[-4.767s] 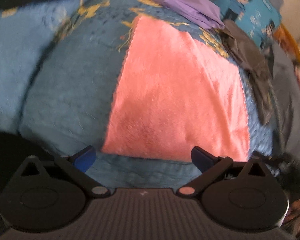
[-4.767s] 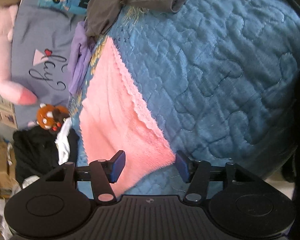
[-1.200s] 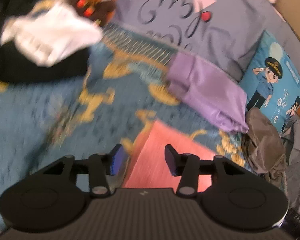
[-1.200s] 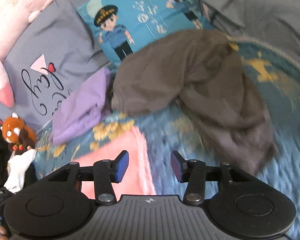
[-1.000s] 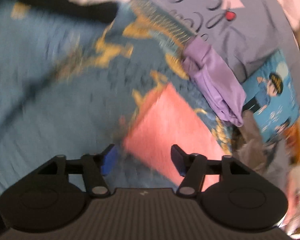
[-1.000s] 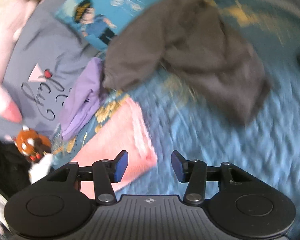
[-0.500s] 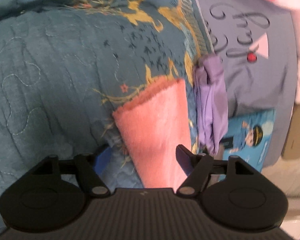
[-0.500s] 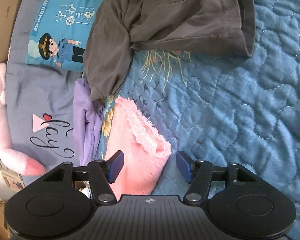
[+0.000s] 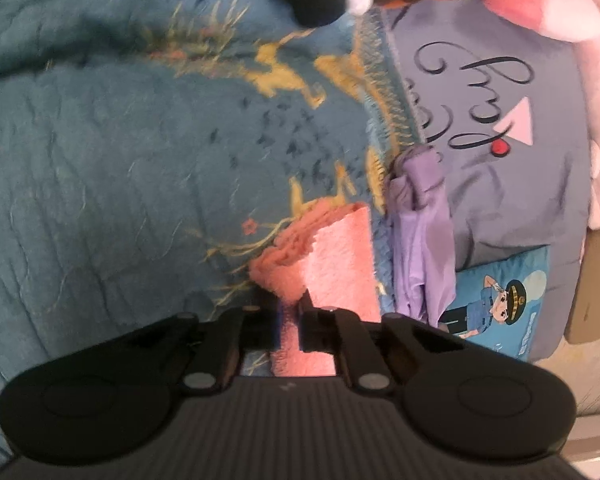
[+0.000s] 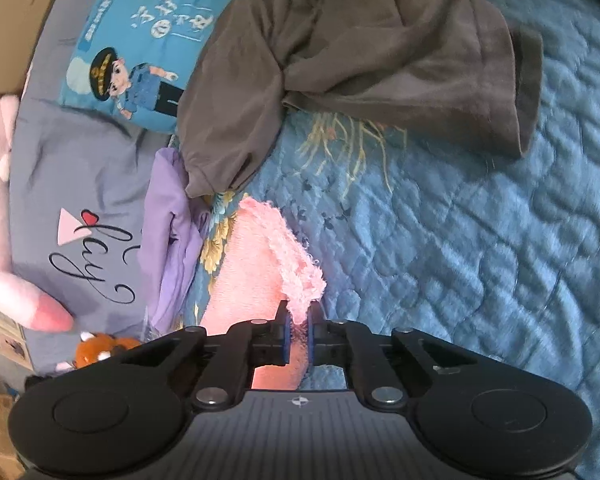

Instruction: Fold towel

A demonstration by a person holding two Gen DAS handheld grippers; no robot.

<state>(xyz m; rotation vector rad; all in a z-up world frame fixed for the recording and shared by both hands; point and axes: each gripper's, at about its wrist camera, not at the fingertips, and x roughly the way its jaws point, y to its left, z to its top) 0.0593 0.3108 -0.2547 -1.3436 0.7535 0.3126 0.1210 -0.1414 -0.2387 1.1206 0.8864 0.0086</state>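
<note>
A pink fluffy towel [image 9: 332,256] lies on a blue quilted bedspread [image 9: 100,184]. In the left wrist view my left gripper [image 9: 290,316] has its jaws closing on the towel's bunched corner, and pink cloth is pinched between the pads. In the right wrist view the same pink towel [image 10: 256,264] runs away from me, and my right gripper [image 10: 298,322] has its jaws closing on its frilled corner, the pads pressing the cloth. Both corners are puckered up off the bedspread [image 10: 480,260].
A purple garment [image 9: 424,236] lies beside the towel, against a grey pillow with script lettering [image 9: 500,112]. A grey-brown garment [image 10: 360,60] and a blue cartoon cushion [image 10: 148,40] lie beyond the towel. A pink plush toy [image 10: 4,240] and a small orange plush [image 10: 96,350] sit at the left.
Both grippers went from open around the towel's corners to clamped on them. The corners now bunch up between the pads. The left gripper sank a little and both views rolled.
</note>
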